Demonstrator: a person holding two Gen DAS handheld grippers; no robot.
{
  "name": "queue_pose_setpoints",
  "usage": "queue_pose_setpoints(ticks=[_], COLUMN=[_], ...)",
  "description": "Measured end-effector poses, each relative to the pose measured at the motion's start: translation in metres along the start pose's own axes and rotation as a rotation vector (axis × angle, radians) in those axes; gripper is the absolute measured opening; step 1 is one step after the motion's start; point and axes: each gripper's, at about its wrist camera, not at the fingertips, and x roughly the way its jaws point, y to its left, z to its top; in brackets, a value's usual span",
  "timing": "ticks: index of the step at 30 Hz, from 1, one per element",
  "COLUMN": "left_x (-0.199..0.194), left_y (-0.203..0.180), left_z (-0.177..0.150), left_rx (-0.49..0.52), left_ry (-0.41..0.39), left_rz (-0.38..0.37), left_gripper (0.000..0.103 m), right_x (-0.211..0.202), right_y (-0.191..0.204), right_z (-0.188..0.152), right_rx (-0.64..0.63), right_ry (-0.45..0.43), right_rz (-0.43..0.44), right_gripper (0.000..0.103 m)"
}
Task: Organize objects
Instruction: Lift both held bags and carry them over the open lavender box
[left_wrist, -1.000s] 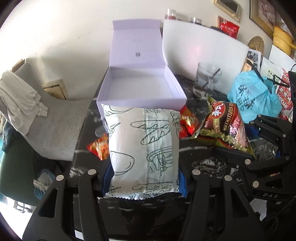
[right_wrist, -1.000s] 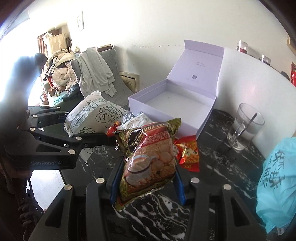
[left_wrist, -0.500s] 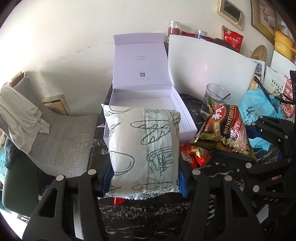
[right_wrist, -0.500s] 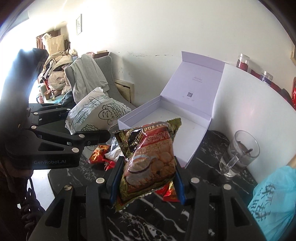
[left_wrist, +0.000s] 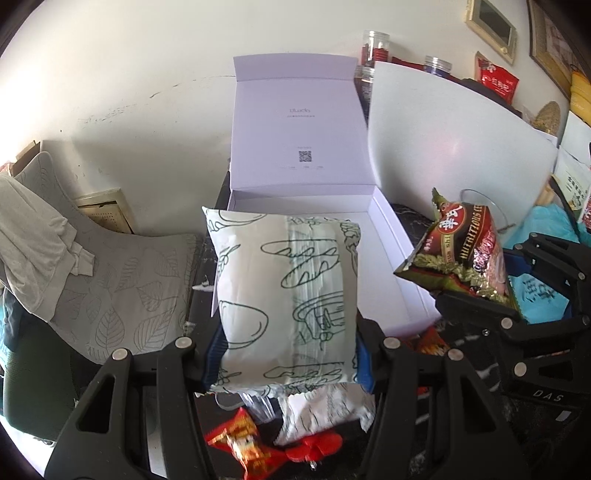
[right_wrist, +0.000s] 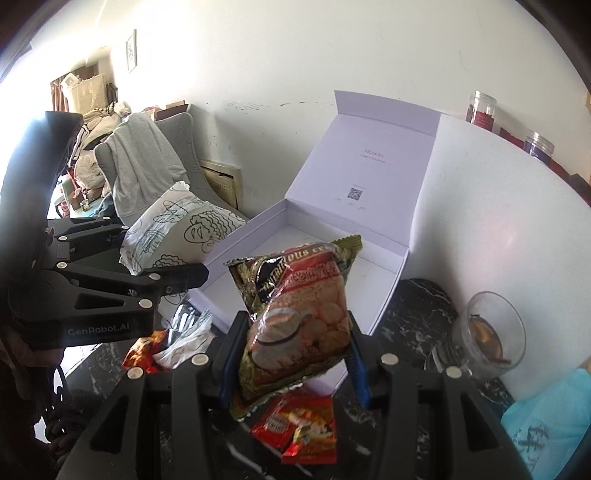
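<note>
The left hand-held gripper (left_wrist: 288, 354) is clamped on a white bread packet (left_wrist: 284, 302) printed with line drawings, its blue pads pressed against the packet's two sides. The packet is held upright in the air, in front of the near wall of an open lilac box (left_wrist: 391, 266), and it hides part of the box floor from the left wrist view. The right hand-held gripper (right_wrist: 291, 354) grips a brown biscuit packet (right_wrist: 295, 314) by its lower half; that packet leans a little to the right and hangs over the near edge of the same box (right_wrist: 384, 291). The box lid stands up against the wall behind, with a small square code printed inside it. Under the two grippers, on the dark marbled worktop (right_wrist: 410, 325), lie small red snack packets (right_wrist: 299, 428) and a crumpled white wrapper (right_wrist: 184, 343). A glass cup (right_wrist: 491, 336) stands on the worktop to the right of the box, beside a white board (right_wrist: 498, 221). A light blue plastic bag (right_wrist: 546, 410) sits at the far right
</note>
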Motion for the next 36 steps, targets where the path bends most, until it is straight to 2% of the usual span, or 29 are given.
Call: queue_pose_setpoints(ticks=[7, 13, 22, 24, 27, 36], left_x=[0.033, 0.055, 0.095, 0.102, 0.110, 0.135], left_y=[0.008, 0.013, 0.032, 0.033, 0.035, 0.034], left_z=[0.032, 0.056, 0.080, 0.082, 0.085, 0.081], left_rx=[0.017, 0.022, -0.040, -0.031, -0.014, -0.008], left_ry=[-0.024, -0.029, 0.010, 0.021, 0.024, 0.050], left_rz=[0.055, 0.136, 0.119, 0.109, 0.135, 0.073], left_gripper=[0.054, 0.054, 0.054, 0.054, 0.054, 0.054], right_x=[0.037, 0.063, 0.091, 0.099, 0.110, 0.141], right_y=[-0.020, -0.038, -0.053, -0.057, -0.060, -0.066], right_z=[0.020, 0.044, 0.071, 0.074, 0.076, 0.079], right_rx=[0.020, 0.034, 0.062, 0.069, 0.065, 0.082], right_ry=[0.016, 0.015, 0.006, 0.005, 0.021, 0.063], right_rz=[-0.008, -0.038, -0.049, -0.061, -0.064, -0.063], right_gripper=[0.049, 0.049, 0.049, 0.049, 0.049, 0.049])
